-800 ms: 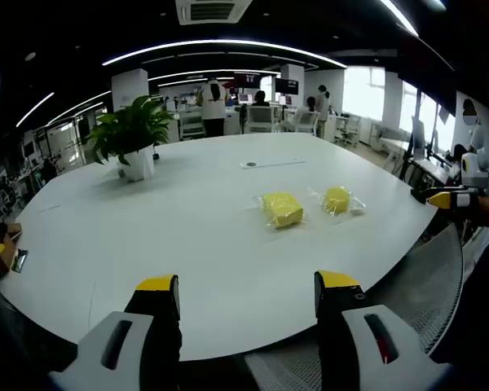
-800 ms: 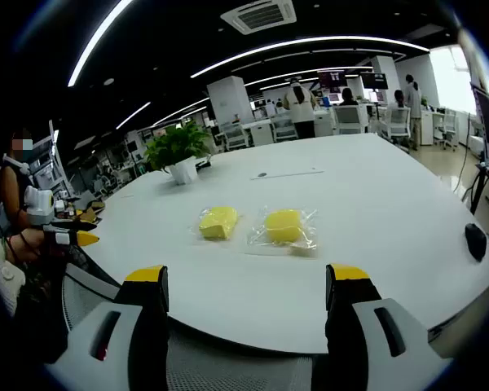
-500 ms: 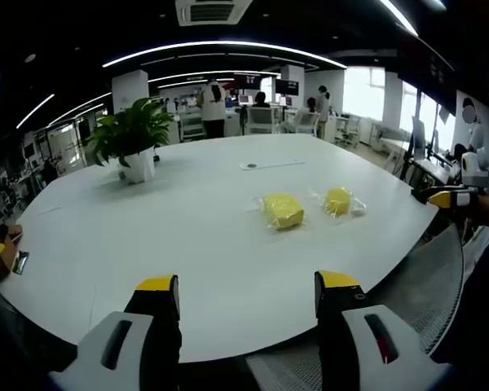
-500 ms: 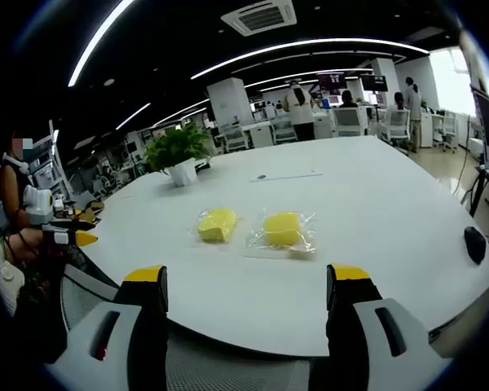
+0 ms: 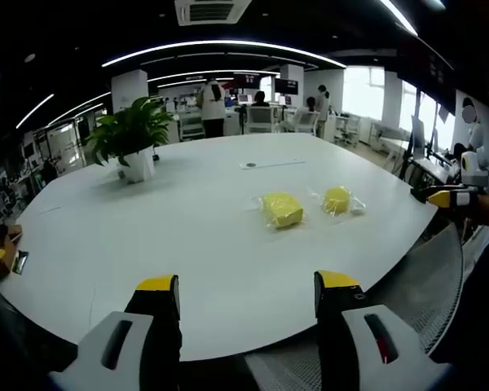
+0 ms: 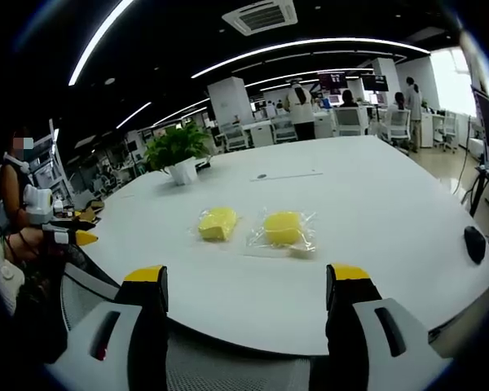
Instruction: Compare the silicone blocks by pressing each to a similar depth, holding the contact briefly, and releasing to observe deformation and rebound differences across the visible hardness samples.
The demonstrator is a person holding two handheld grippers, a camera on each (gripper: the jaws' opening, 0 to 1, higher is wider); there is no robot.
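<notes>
Item: two yellow blocks, each lying in a clear wrapper on the white table. I am seeing the left block and the right block sitting near each other, well ahead of both grippers. I am holding the left gripper and right gripper with jaws spread, gripping nothing, back at the table edge. I am judging no press begun; both blocks are waiting.
</notes>
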